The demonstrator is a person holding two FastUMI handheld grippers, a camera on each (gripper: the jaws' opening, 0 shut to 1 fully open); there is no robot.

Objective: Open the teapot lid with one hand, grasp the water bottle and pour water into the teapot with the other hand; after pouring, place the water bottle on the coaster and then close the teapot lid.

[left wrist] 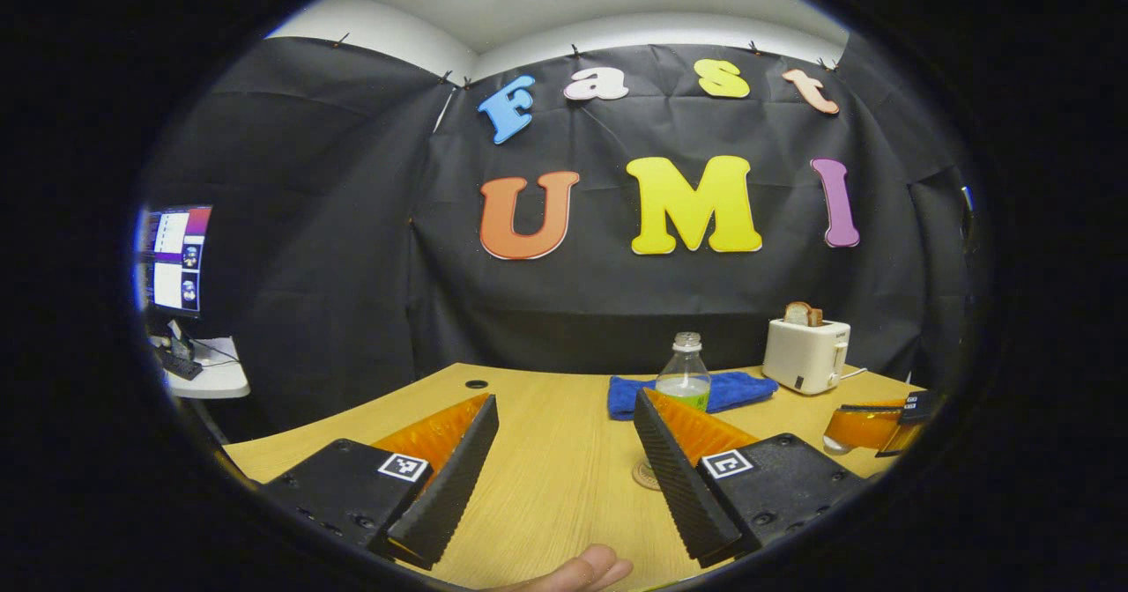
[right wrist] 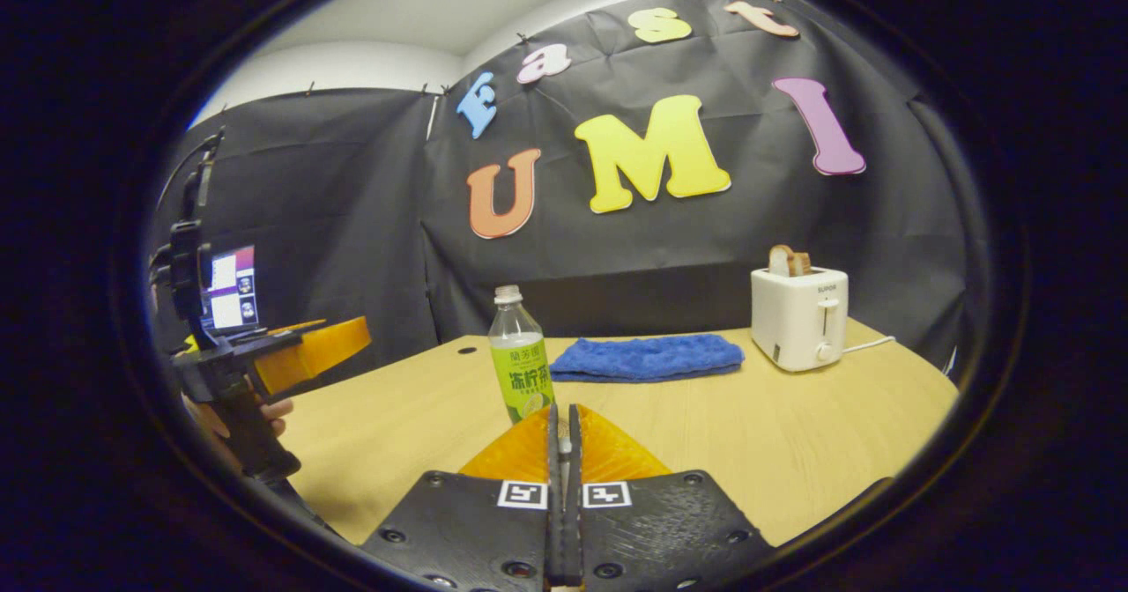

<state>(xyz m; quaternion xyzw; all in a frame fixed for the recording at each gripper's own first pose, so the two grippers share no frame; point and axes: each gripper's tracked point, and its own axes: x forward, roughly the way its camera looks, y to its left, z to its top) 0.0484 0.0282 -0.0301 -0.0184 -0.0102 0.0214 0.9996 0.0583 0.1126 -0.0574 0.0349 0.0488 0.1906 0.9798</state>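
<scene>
The left gripper [left wrist: 564,460] has its jaws wide open and holds nothing, ready to grab. The right gripper [right wrist: 564,451] has its jaws closed tight on nothing. Just past them, the water bottle [right wrist: 520,358] stands upright on the worktop [right wrist: 793,433], near a round coaster [left wrist: 646,476]. Farther back lie a blue cloth [right wrist: 648,356] and a toaster [right wrist: 799,314].

Wooden table [right wrist: 793,433] — bottle [right wrist: 520,358], blue cloth [right wrist: 648,357], toaster [right wrist: 799,314], perhaps a coaster [left wrist: 646,474].
</scene>
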